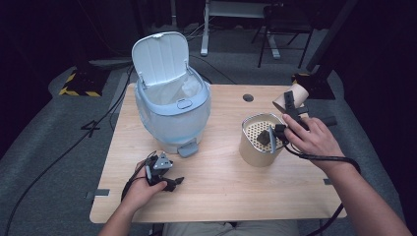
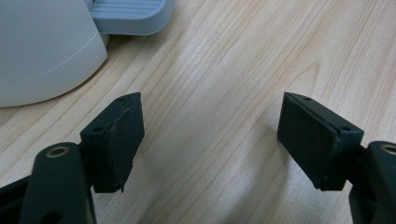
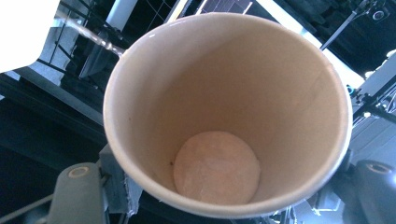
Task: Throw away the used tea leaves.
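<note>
Between hand-held gripper [image 1: 291, 104] jaws, paper cup [image 3: 224, 112]

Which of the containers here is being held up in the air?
The small paper cup, gripped by the right gripper and tipped on its side above the table. The blue bin and the tan canister both stand on the tabletop.

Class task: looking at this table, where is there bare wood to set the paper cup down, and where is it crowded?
Free: the wood between the bin and the strainer container, and the front edge between both hands. Crowded: the right side, where the right tongs hold the paper cup beside that container.
</note>
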`<state>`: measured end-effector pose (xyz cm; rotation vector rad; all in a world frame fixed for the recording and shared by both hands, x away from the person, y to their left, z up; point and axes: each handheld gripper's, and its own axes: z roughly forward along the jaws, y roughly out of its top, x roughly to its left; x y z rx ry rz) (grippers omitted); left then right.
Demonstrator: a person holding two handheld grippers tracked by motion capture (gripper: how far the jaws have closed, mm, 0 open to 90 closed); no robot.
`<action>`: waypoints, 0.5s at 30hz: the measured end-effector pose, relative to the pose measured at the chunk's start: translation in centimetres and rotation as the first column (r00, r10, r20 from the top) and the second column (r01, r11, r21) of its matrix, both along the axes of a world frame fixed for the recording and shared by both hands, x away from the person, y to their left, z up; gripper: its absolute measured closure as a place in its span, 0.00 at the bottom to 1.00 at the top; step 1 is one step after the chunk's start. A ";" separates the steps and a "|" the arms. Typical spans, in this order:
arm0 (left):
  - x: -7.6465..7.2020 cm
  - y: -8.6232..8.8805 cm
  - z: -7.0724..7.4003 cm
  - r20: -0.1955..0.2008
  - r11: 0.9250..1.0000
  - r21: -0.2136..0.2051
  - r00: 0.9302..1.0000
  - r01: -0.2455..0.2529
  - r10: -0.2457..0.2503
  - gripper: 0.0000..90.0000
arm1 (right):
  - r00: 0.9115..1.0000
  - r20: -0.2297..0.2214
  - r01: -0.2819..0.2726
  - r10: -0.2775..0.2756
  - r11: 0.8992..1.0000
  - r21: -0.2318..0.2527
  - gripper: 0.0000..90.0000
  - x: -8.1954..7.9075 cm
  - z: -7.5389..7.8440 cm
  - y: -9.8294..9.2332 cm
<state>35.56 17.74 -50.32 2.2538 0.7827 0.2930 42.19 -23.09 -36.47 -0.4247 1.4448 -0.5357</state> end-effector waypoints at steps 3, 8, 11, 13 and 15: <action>0.0 0.0 0.0 0.000 1.000 0.000 1.000 0.000 0.000 0.26 | 1.000 0.017 -0.003 0.004 1.000 -0.029 0.32 0.0 -0.1 0.1; 0.0 0.0 0.0 0.000 1.000 0.000 1.000 0.000 0.000 0.26 | 0.999 0.052 -0.013 0.018 0.996 -0.090 0.32 -0.1 -0.4 0.1; 0.0 0.0 0.0 0.000 1.000 0.000 1.000 0.000 0.000 0.26 | 0.995 0.090 -0.031 0.042 0.992 -0.123 0.32 -0.2 -0.5 0.3; 0.0 0.0 0.0 -0.001 1.000 -0.001 1.000 0.002 -0.002 0.26 | 0.994 0.103 -0.028 0.041 0.992 -0.126 0.32 -0.4 -0.5 0.4; 0.1 0.0 0.0 -0.001 1.000 0.000 1.000 0.002 -0.002 0.26 | 0.992 0.121 -0.027 0.045 0.989 -0.142 0.32 -0.5 -0.5 0.5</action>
